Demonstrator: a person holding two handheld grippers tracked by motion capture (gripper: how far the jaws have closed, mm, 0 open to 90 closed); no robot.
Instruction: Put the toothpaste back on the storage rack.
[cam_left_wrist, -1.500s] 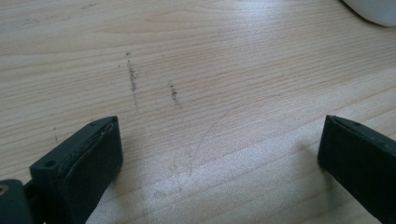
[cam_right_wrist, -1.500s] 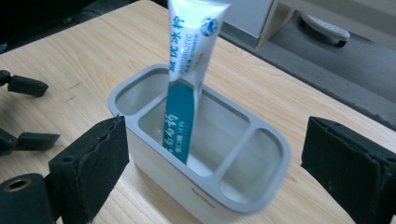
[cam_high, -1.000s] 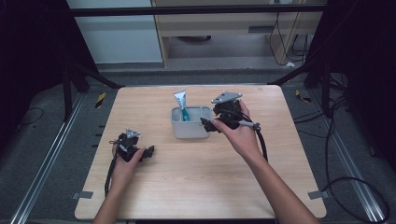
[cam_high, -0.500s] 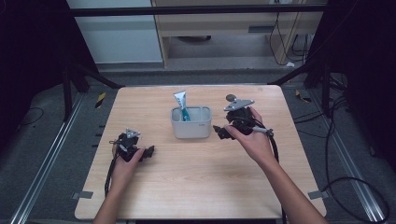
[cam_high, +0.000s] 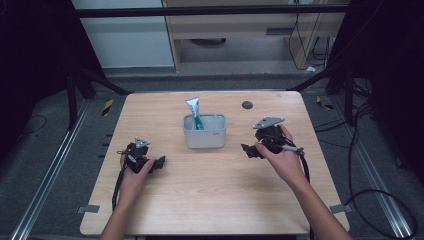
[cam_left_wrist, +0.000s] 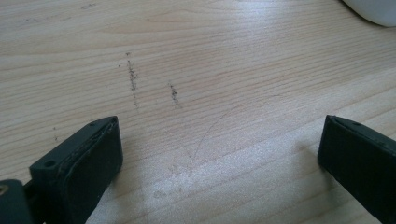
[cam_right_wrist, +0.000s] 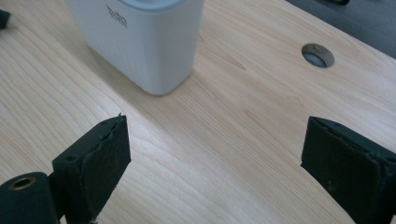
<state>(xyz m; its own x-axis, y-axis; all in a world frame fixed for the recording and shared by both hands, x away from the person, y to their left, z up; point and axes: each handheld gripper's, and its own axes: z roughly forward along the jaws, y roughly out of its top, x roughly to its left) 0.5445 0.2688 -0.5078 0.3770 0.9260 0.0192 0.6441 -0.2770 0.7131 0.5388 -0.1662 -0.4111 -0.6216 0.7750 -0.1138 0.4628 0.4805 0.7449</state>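
White holder (cam_high: 204, 132) with its tube (cam_high: 194, 112) is best left undisturbed mid-table while both empty, wide-spread grippers, left gripper (cam_high: 159, 162) and right gripper (cam_high: 246, 150), are parked.

Only lettering I can spot is a small grey embossed logo on the white ribbed plastic container (cam_right_wrist: 140, 42), cut off at the top edge, too partial to read properly.

Light wood table (cam_high: 210, 200), round cable hole (cam_high: 247, 105) near far edge. White ribbed holder (cam_high: 204, 134) mid-table, far half, toothpaste tube (cam_high: 194, 112) standing in it, leaning left. Faint dark scuff marks (cam_left_wrist: 133, 79) on the wood. Black cables (cam_high: 372, 195) on floor at right.
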